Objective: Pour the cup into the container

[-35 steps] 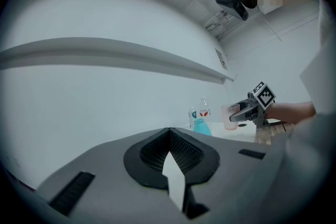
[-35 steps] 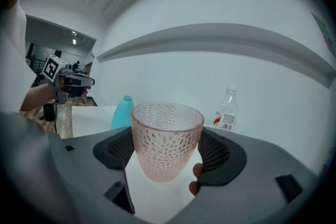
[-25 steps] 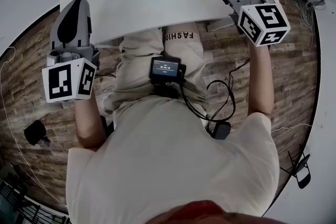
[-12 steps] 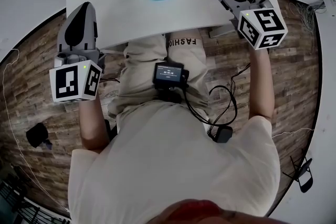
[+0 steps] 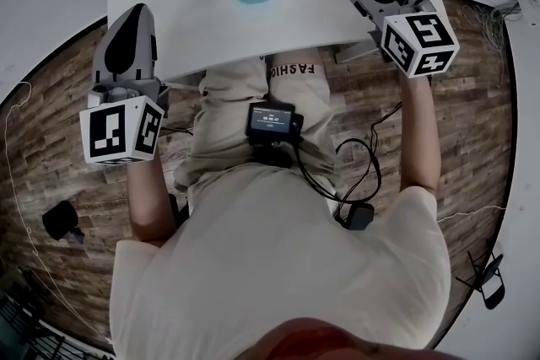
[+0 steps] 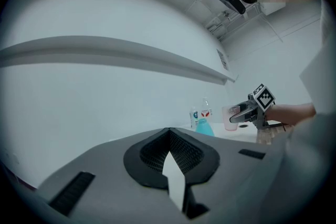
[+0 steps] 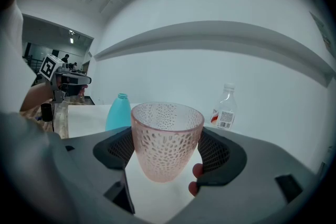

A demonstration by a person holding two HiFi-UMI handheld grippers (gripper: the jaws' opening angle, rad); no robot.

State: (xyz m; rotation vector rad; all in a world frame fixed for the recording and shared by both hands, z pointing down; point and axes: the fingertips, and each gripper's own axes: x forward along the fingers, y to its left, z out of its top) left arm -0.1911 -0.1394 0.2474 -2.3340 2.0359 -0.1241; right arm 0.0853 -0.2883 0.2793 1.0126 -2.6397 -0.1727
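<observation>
Over the white table (image 5: 194, 21), right claw (image 7: 167, 149) grips the pink cup (image 7: 166, 128); left claw (image 6: 169, 136) closed, empty.

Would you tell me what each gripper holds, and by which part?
The right gripper holds the pink cup upright by its side wall, one pad on each side. The left gripper is shut and holds nothing.
</observation>
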